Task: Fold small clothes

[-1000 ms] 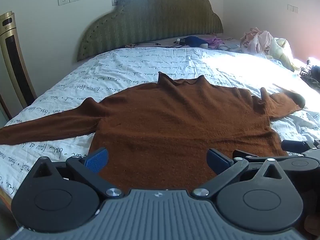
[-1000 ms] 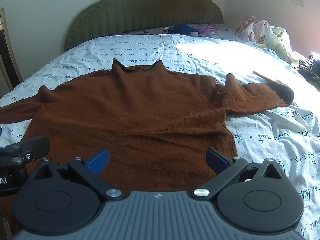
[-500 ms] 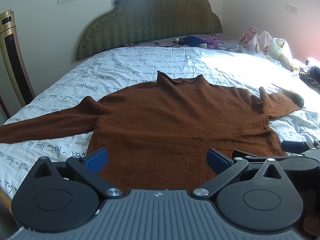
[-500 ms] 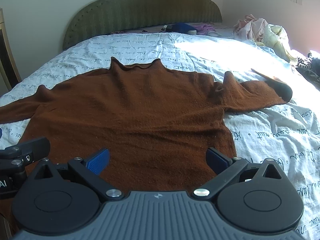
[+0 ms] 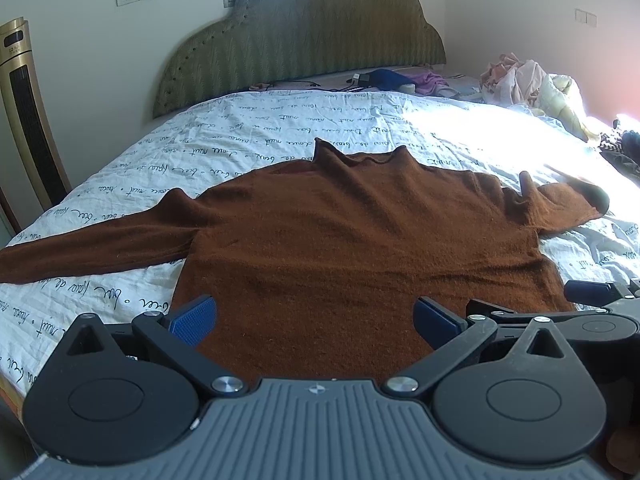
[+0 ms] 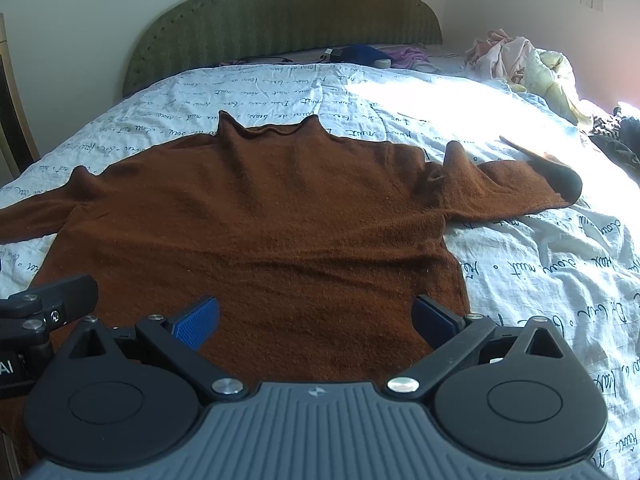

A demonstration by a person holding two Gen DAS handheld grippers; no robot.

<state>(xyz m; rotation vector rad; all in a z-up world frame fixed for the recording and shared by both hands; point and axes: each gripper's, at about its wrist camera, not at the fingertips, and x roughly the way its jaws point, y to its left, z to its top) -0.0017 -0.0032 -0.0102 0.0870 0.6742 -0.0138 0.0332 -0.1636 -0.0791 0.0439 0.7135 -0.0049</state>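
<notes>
A brown knitted sweater [image 5: 340,240] [image 6: 260,220] lies flat on the bed, collar toward the headboard. Its left sleeve [image 5: 92,248] stretches straight out, while the right sleeve [image 6: 512,192] is bunched and folded near the shoulder. My left gripper [image 5: 316,318] hovers open over the sweater's hem, nothing between its blue pads. My right gripper [image 6: 314,318] is likewise open above the hem, nearer the right side seam. Each gripper's edge shows in the other's view: the right gripper's finger [image 5: 588,292] and the left gripper's body [image 6: 48,304].
The bed has a white sheet with script print [image 5: 260,136] and a green padded headboard [image 5: 304,36]. A heap of pale clothes [image 6: 520,64] sits at the far right, small items [image 5: 392,78] lie by the headboard, and a gold tower appliance [image 5: 24,120] stands left.
Both grippers have drifted slightly back and up, so the sweater sits a little lower and farther in view. The jaws stay open and the sweater has not moved.
</notes>
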